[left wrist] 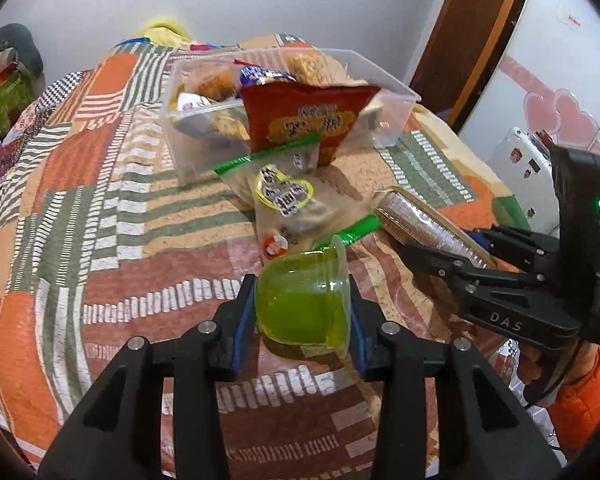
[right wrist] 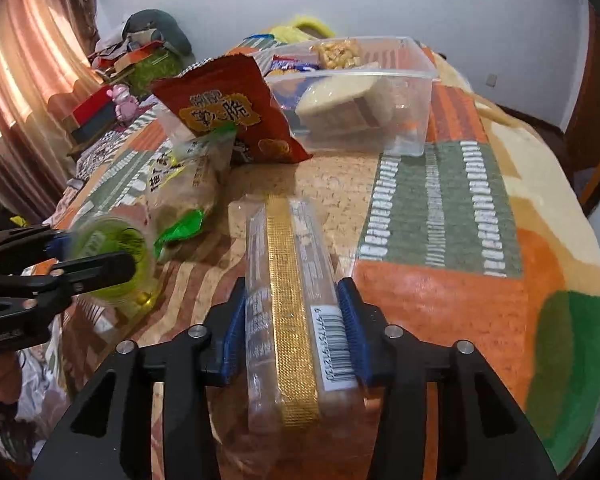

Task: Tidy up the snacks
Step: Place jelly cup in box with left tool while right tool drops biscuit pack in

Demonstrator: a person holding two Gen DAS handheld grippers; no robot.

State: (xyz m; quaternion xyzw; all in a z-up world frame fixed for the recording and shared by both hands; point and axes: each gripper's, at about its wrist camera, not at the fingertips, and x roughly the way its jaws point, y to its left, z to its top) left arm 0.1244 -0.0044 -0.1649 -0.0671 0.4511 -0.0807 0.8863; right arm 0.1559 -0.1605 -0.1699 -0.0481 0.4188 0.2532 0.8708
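My left gripper (left wrist: 302,304) is shut on a green jelly cup (left wrist: 304,300), held above the patchwork blanket; the cup also shows in the right wrist view (right wrist: 112,260). My right gripper (right wrist: 294,320) is shut on a clear cracker sleeve with a gold strip (right wrist: 292,300), seen from the side in the left wrist view (left wrist: 424,224). A clear plastic bin (left wrist: 392,92) with several snacks stands further back. A red chip bag (left wrist: 312,120) leans on its front. A clear bag with green ends (left wrist: 284,200) lies before it.
The patchwork blanket (right wrist: 440,200) covers the bed. Clutter and boxes (right wrist: 100,108) lie at the far left by a curtain. A wooden door frame (left wrist: 460,40) and a white case (left wrist: 520,164) stand to the right.
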